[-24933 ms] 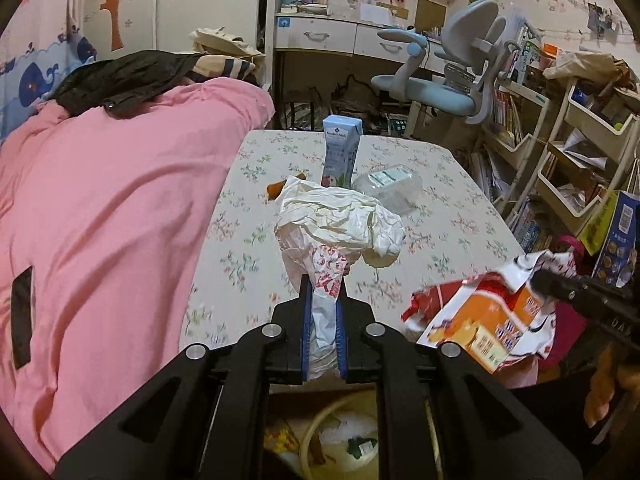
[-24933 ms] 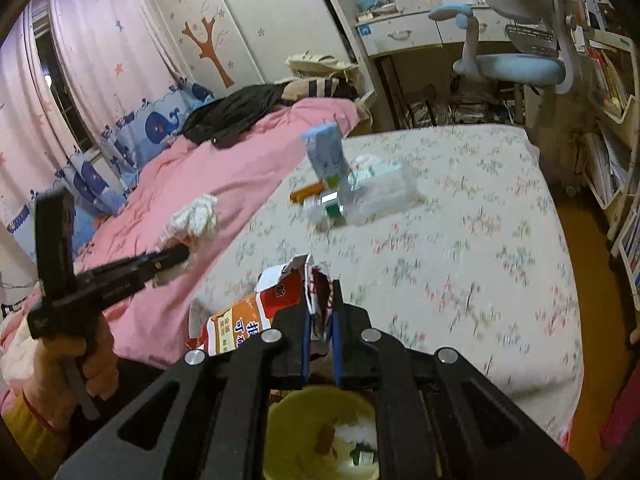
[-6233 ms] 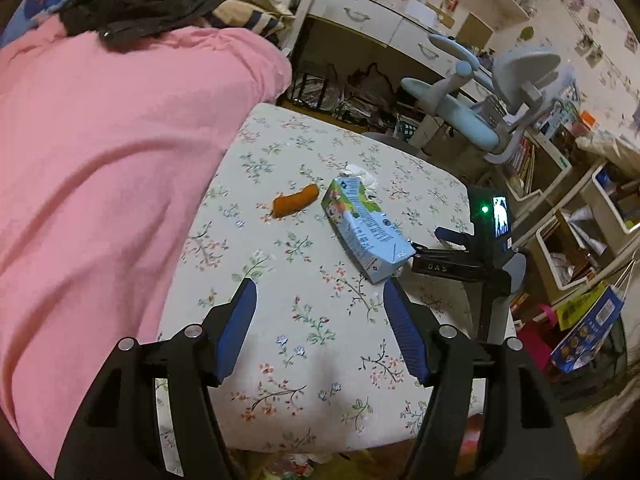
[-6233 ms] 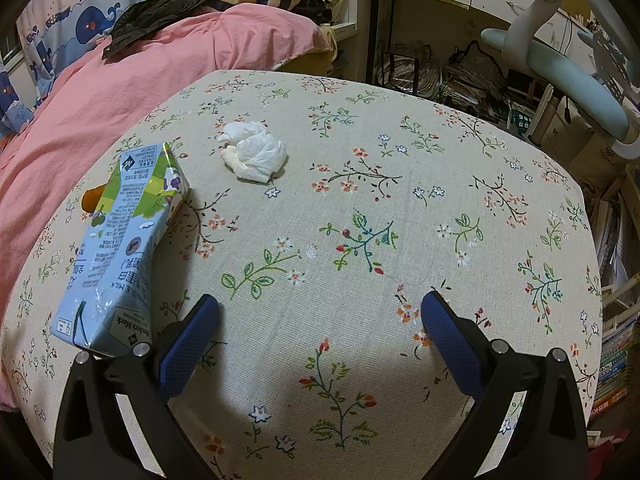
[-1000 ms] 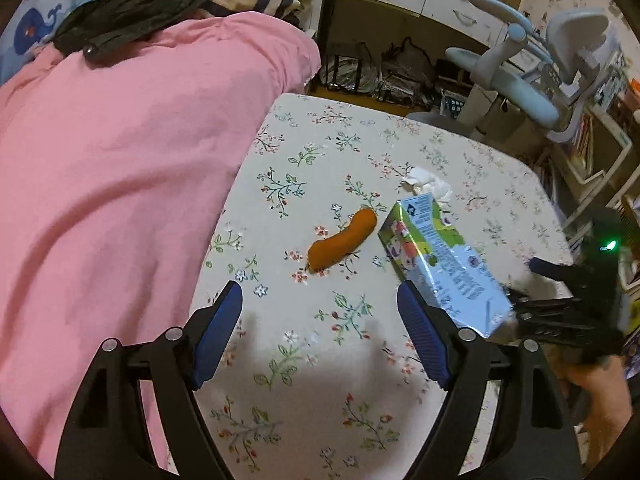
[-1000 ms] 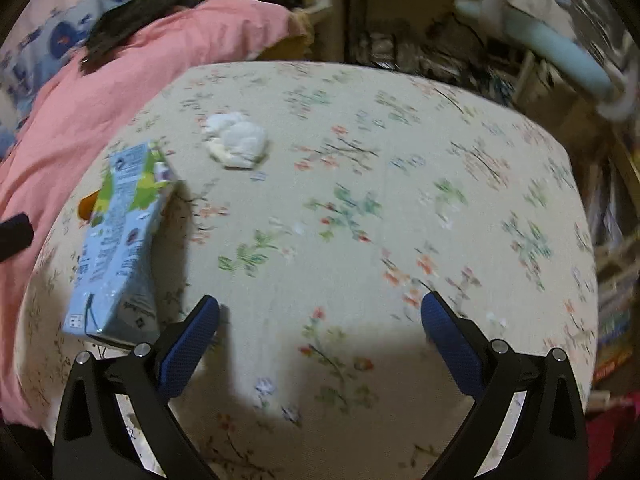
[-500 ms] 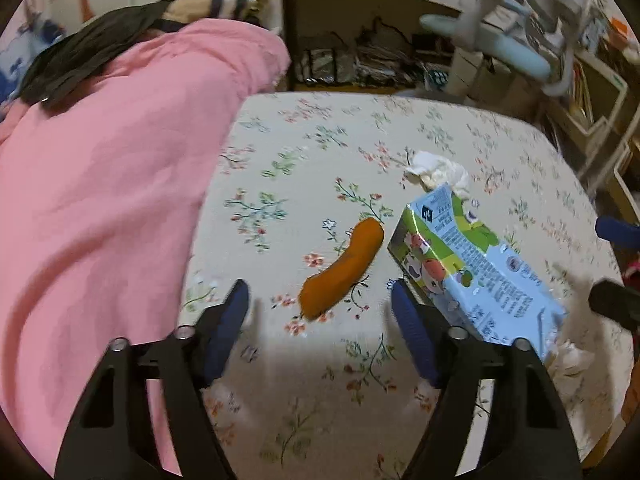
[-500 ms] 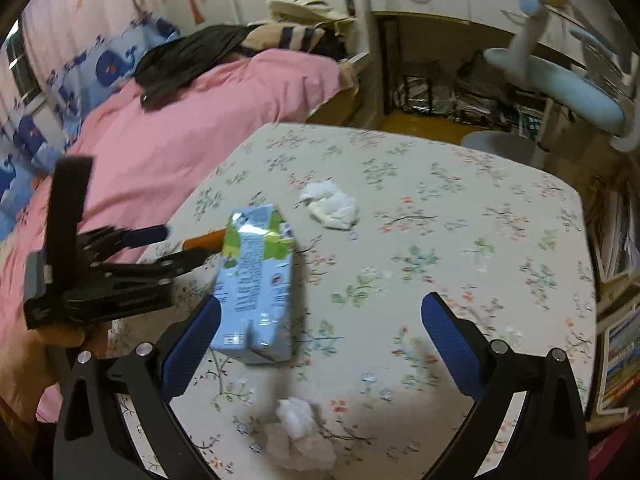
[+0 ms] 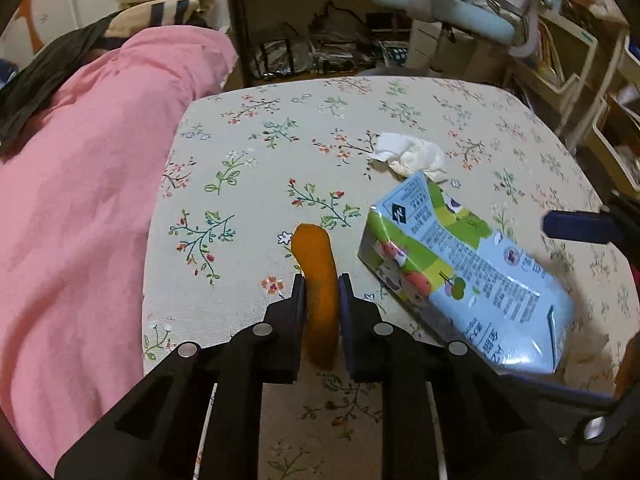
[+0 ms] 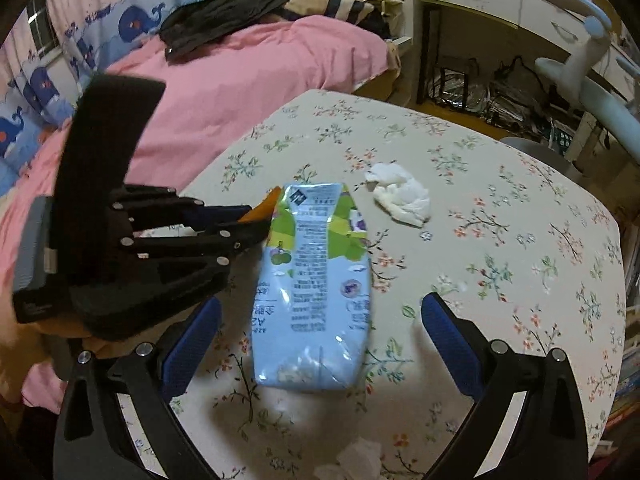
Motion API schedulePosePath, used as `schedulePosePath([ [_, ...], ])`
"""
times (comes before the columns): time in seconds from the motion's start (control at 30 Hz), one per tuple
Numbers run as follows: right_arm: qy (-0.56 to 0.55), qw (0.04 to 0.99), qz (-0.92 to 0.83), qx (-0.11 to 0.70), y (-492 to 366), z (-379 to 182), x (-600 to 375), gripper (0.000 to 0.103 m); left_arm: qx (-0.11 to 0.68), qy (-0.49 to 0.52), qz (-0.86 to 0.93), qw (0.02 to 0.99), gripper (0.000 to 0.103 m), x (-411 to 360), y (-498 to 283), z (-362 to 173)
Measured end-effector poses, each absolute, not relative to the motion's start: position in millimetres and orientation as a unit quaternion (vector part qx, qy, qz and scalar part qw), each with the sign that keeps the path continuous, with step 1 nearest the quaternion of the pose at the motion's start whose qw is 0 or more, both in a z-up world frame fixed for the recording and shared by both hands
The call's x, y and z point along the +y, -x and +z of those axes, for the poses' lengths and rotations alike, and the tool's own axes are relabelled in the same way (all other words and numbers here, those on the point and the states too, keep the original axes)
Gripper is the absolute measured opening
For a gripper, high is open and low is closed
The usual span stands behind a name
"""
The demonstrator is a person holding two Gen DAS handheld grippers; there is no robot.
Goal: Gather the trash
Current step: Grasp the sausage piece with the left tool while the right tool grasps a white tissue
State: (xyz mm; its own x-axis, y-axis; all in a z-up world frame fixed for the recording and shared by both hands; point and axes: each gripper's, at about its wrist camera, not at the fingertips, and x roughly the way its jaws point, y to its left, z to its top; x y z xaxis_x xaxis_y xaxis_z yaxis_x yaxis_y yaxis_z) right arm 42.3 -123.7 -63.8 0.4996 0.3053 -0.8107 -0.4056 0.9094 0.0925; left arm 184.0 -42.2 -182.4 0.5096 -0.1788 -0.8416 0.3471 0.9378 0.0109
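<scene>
One more tissue wad (image 10: 352, 458) shows only in rt view, nr edge.

I see a pink duvet (image 9: 80, 184) beside the floral table (image 9: 248, 152), and a chair (image 9: 460, 16) beyond it.

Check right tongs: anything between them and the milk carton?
Nothing visible. The right tongs are open, and the milk carton lies flat on the table directly ahead between the fingers. The left tongs, shut on the orange piece, sit beside the carton, not in front.
</scene>
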Motion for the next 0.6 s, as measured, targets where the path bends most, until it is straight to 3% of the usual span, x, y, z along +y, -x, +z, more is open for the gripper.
schedulePosePath([
  [0.6,0.06,0.838,0.203,0.502,15,-58,-175,0.097,0.481,-0.07,-0.134,0.864,0.015,-21,-174,-169],
])
